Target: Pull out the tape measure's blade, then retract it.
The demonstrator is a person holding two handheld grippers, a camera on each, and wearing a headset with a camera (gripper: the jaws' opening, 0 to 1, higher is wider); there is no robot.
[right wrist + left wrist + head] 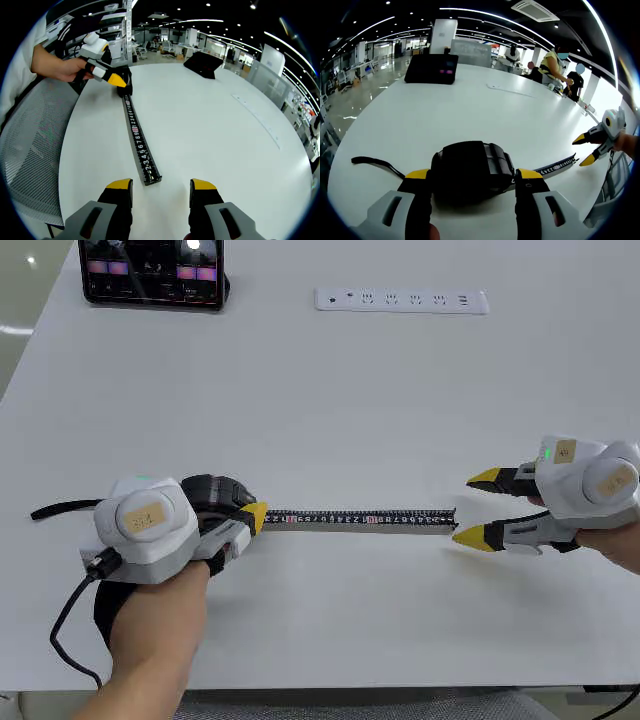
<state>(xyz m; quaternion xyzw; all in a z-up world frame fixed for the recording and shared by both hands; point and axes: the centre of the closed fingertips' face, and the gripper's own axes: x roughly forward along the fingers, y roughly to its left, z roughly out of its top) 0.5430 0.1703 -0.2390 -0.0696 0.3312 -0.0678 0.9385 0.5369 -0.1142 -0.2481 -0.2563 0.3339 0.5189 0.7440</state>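
Observation:
My left gripper (pixel 238 510) (pixel 474 175) is shut on the black tape measure case (pixel 215 498) (pixel 470 167), which rests on the white table (pixel 330 410). The blade (pixel 360 518) (pixel 137 137) is pulled out flat along the table toward the right. Its hooked end (pixel 453 520) (pixel 152 177) lies just in front of my right gripper (pixel 480 508) (pixel 161 185), which stands open and holds nothing. The end sits nearer that gripper's left jaw, not touching it. The left gripper view catches the right gripper (pixel 581 151) at the blade's tip; the right gripper view catches the left gripper (pixel 112 75) at the case.
A dark tablet (pixel 152 270) stands at the back left and a white power strip (pixel 402 300) lies at the back. The case's black strap (pixel 60 508) trails left. A cable (pixel 70 625) hangs near the front edge. A mesh chair (pixel 30 165) is beside the table.

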